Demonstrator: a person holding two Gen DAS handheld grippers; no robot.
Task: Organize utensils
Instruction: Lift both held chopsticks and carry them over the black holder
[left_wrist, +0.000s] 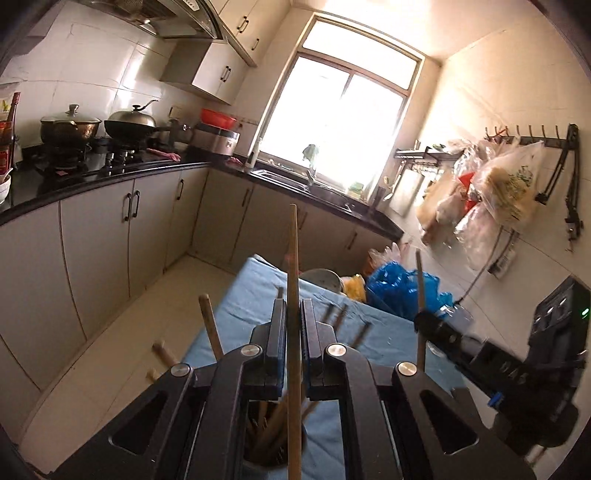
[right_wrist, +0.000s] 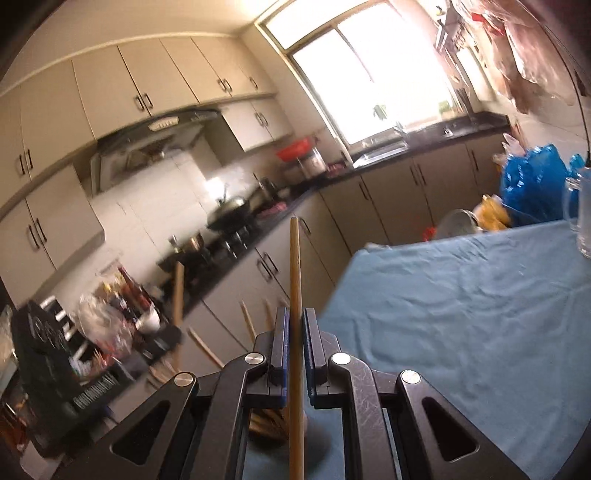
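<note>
My left gripper (left_wrist: 294, 310) is shut on a wooden chopstick (left_wrist: 293, 266) that stands upright between the jaws. Below it a dark utensil holder (left_wrist: 273, 439) holds several wooden chopsticks. My right gripper (right_wrist: 295, 321) is shut on another wooden chopstick (right_wrist: 294, 266), also upright. It hangs over the same cluster of chopsticks (right_wrist: 266, 421). In the left wrist view the right gripper (left_wrist: 424, 319) shows at the right with its chopstick (left_wrist: 419, 280). In the right wrist view the left gripper's body (right_wrist: 55, 354) shows at the left.
Both grippers are over a table with a blue cloth (right_wrist: 461, 302). A glass mug (right_wrist: 583, 218) stands at its far right. Blue and yellow bags (left_wrist: 402, 288) and a grey bowl (left_wrist: 321, 278) lie past the table's far end. Kitchen counters (left_wrist: 110, 173) run left.
</note>
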